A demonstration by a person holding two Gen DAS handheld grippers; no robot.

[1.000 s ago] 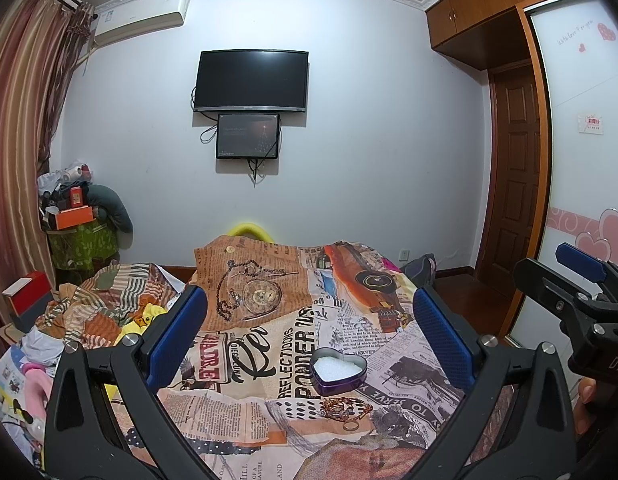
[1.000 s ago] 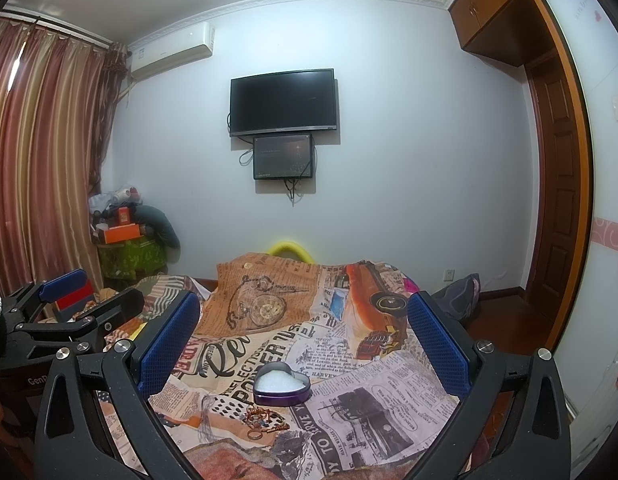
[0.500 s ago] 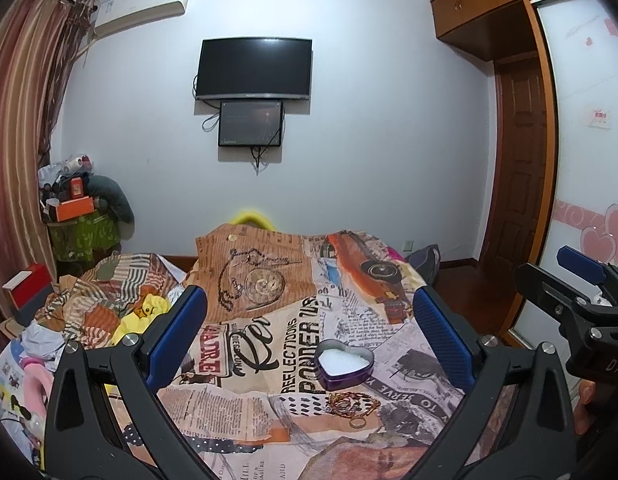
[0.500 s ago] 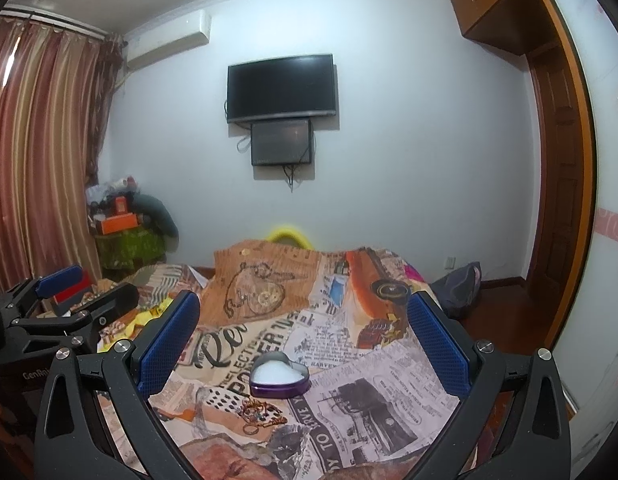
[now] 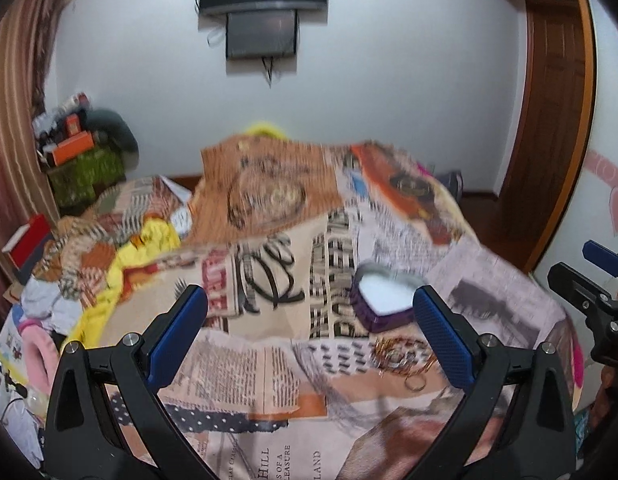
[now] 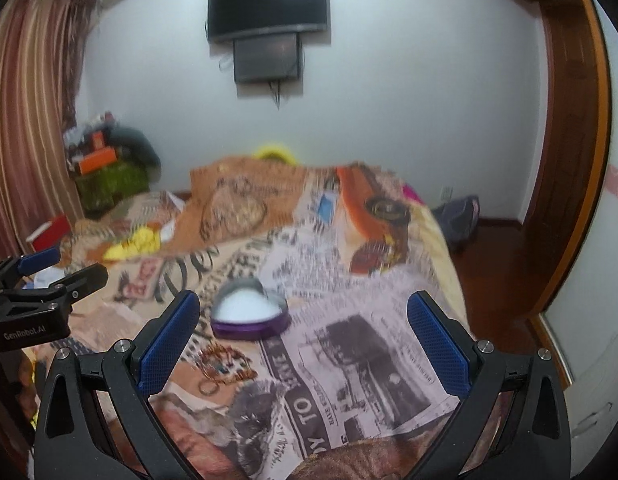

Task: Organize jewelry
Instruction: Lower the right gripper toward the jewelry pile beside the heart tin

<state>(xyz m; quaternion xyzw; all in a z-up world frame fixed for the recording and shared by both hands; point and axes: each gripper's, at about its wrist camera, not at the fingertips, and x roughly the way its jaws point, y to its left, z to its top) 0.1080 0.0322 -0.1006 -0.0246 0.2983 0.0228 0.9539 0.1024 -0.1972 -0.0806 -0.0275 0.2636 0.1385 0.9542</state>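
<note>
A purple heart-shaped tin [image 5: 383, 300] with a white lining sits open on the newspaper-print bedspread [image 5: 269, 360]; it also shows in the right wrist view [image 6: 249, 314]. A small heap of gold jewelry and rings [image 5: 403, 358] lies just in front of it, also in the right wrist view [image 6: 223, 366]. My left gripper [image 5: 309, 332] is open and empty above the bed, left of the tin. My right gripper [image 6: 303, 336] is open and empty, right of the tin. Both views are blurred.
Piled clothes and a yellow toy [image 5: 145, 248] lie at the bed's left. A cluttered green stand [image 5: 85, 172] is by the curtain. A TV [image 6: 269, 4] hangs on the far wall. A wooden door [image 5: 549, 120] and a bag [image 6: 457, 212] are at right.
Both grippers have tilted down and moved closer to the bed. The tin and jewelry now look larger and sit higher between the fingers. Both stay open.
</note>
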